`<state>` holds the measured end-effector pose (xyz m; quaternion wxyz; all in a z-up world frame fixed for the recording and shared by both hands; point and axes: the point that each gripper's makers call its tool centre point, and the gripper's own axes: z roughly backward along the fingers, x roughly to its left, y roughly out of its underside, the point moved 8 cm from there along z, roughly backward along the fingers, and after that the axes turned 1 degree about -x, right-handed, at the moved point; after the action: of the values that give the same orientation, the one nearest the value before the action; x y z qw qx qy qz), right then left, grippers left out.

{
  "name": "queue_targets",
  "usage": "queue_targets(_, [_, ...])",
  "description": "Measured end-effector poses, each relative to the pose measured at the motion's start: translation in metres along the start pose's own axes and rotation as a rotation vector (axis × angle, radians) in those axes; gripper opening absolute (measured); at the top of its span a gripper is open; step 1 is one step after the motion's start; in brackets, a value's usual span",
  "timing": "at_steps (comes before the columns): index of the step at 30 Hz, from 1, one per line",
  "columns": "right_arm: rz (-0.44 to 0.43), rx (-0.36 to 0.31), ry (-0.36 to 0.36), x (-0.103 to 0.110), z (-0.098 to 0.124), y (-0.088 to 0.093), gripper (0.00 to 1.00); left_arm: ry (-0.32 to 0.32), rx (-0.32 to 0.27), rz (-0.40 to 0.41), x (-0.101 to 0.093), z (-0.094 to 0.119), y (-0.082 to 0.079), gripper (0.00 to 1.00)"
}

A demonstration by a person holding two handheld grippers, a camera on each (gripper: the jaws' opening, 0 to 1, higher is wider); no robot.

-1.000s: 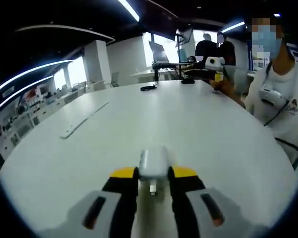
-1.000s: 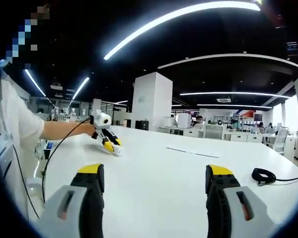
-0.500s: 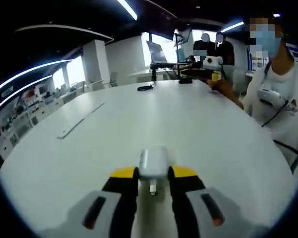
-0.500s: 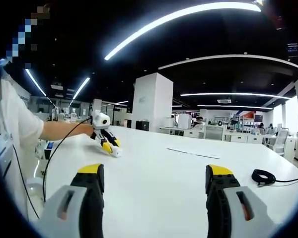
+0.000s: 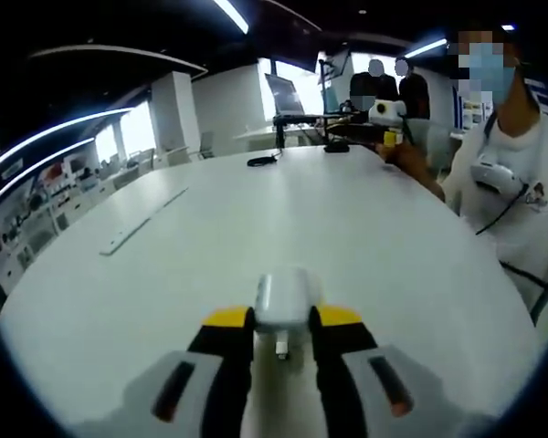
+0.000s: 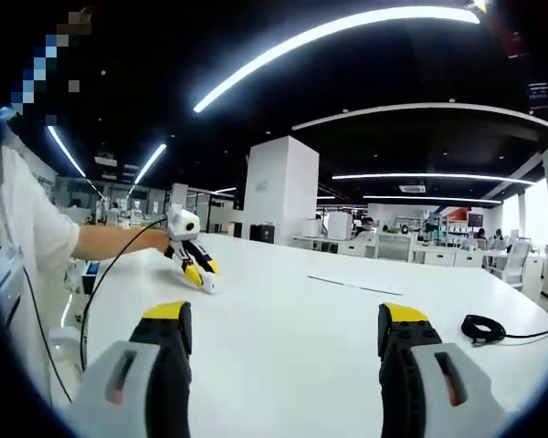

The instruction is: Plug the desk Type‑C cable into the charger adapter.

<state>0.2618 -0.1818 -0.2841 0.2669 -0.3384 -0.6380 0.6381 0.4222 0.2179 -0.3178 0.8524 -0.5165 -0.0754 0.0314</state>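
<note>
A broad white table [image 5: 365, 237] is spread across an open-plan office. Long strip lights [image 6: 329, 32] are strung along a dark ceiling. A square white pillar [image 6: 279, 187] is planted behind the table, with desks and chairs [image 6: 516, 255] ranged beyond. Bright windows [image 5: 142, 132] are seen at the far wall, and shelving [image 5: 36, 205] is lined alongside.

In the left gripper view the charger adapter [image 5: 283, 299] sits between the jaws of the left gripper [image 5: 281, 339], just above the table [image 5: 256, 228]; the coiled cable [image 5: 261, 161] lies on the table's far edge, well beyond the adapter; a flat strip [image 5: 142, 222] lies on the table to the left; the right gripper [image 5: 385, 114] hangs over the far right edge, beside the person [image 5: 511, 173].

In the right gripper view the right gripper [image 6: 283, 351] points across the table [image 6: 283, 301]; the cable [image 6: 485, 328] lies to the right, the left gripper [image 6: 194, 265] far left.
</note>
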Motion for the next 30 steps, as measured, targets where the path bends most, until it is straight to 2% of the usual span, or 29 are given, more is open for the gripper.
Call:
queue_targets(9, [0.003,-0.005,-0.001,0.002,0.001,-0.002,0.86,-0.002,-0.014,0.006,-0.008,0.0,0.0,0.24])
queue_targets(30, [0.007,-0.019,-0.001,0.003,0.004,-0.005,0.86,0.0,-0.007,-0.013,-0.023,0.002,-0.001,0.24])
